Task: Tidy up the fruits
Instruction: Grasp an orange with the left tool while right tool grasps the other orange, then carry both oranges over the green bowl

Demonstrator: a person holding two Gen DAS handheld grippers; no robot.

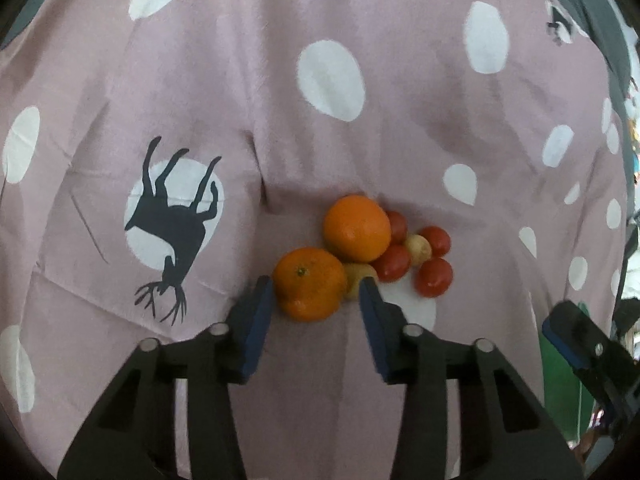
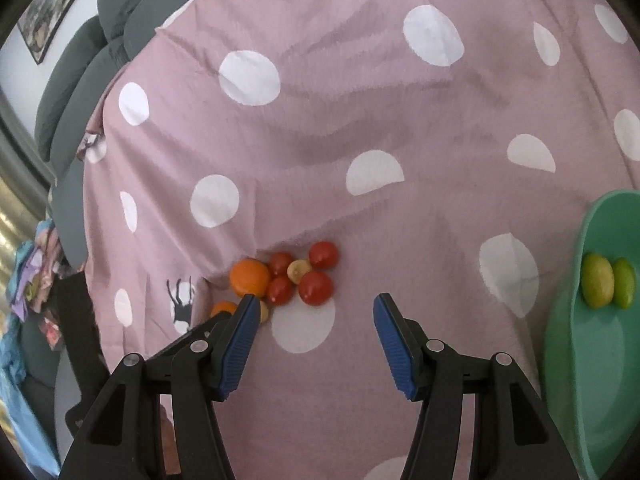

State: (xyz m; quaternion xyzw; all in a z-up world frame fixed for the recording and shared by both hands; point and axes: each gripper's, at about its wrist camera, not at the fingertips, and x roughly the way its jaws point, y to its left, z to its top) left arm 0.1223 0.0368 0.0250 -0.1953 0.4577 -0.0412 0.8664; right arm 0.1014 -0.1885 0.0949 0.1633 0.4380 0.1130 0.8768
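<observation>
A pile of fruit lies on the pink spotted cloth (image 1: 280,120). In the left wrist view a near orange (image 1: 309,284) sits between the tips of my open left gripper (image 1: 316,292), not pinched. A second orange (image 1: 357,227), several red tomatoes (image 1: 434,277) and small yellow fruits (image 1: 418,249) lie just beyond. In the right wrist view my right gripper (image 2: 314,312) is open and empty, just short of the tomatoes (image 2: 316,288) and the orange (image 2: 250,278). A green bowl (image 2: 568,360) at the right holds two green fruits (image 2: 597,285).
The cloth covers a grey sofa (image 2: 80,80) whose cushions show at the left. The right gripper's finger (image 1: 576,340) shows at the right edge of the left wrist view. Coloured clutter (image 2: 36,272) lies at the far left.
</observation>
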